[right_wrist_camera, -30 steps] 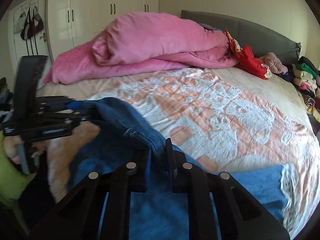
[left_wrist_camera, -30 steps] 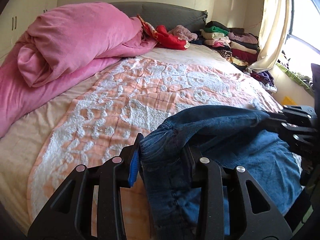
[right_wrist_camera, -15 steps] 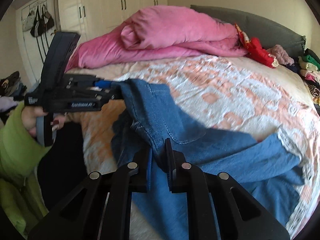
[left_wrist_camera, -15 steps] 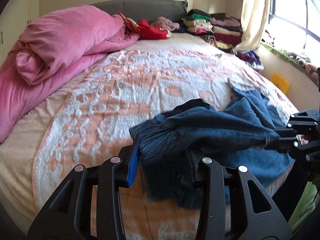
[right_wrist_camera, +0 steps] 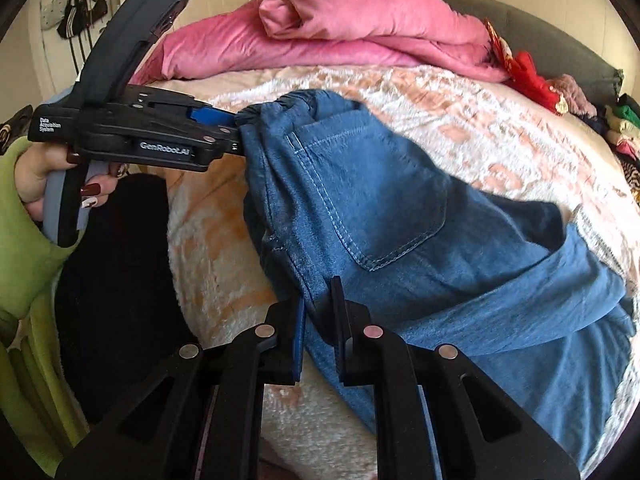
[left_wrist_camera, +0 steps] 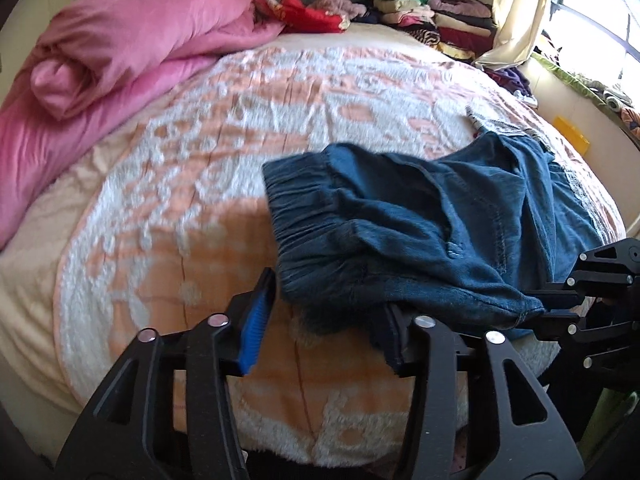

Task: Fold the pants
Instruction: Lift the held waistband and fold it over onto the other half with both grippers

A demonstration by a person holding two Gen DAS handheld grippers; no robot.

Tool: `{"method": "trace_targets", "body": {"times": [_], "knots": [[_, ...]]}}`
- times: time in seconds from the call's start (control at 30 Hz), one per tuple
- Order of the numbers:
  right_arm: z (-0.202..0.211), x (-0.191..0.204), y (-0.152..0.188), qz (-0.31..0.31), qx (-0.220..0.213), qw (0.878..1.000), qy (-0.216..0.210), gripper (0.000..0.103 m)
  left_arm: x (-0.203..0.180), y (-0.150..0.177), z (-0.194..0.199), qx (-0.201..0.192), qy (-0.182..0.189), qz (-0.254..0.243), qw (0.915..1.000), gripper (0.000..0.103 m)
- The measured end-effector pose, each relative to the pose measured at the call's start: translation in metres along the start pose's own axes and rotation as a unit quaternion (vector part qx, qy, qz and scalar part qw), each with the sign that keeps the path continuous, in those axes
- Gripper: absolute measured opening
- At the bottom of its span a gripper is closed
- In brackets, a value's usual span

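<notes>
I have the jeans (right_wrist_camera: 360, 208) bunched, unfolded, on the bed (left_wrist_camera: 180, 208) near its edge, my right gripper (right_wrist_camera: 320, 312) pinching their side seam, my left gripper (left_wrist_camera: 324, 312) jaws opening off the waistband; folding remains.

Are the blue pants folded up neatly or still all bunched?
Still bunched. The blue pants lie rumpled on the bedspread, waistband crumpled, one leg draped across the other, not flat.
</notes>
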State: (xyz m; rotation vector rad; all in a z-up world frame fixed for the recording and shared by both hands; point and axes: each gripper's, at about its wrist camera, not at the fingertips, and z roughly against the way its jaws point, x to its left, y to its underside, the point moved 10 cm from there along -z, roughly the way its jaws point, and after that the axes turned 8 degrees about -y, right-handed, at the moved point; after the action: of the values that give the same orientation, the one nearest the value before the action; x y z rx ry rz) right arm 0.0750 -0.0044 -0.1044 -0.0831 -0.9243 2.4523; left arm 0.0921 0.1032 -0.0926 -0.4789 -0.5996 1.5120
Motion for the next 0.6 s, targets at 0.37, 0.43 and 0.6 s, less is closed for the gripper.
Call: {"method": "trace_targets", "body": {"times": [0.37,0.43,0.6], "knots": [[-0.011,0.003,0.005,-0.009,0.007,1.0,-0.003,0.014,0.002,0.006,0.047,-0.023,0.037,0.03,0.9986,0.038],[-0.012,0.003,0.005,-0.008,0.009,1.0,-0.003,0.014,-0.015,-0.003,0.053,-0.034,0.056,0.019,0.9977,0.038],[-0.006,0.004,0.005,-0.029,0.003,0.999,-0.024,0.023,-0.053,-0.005,0.027,-0.011,0.06,-0.02,0.9979,0.038]]}}
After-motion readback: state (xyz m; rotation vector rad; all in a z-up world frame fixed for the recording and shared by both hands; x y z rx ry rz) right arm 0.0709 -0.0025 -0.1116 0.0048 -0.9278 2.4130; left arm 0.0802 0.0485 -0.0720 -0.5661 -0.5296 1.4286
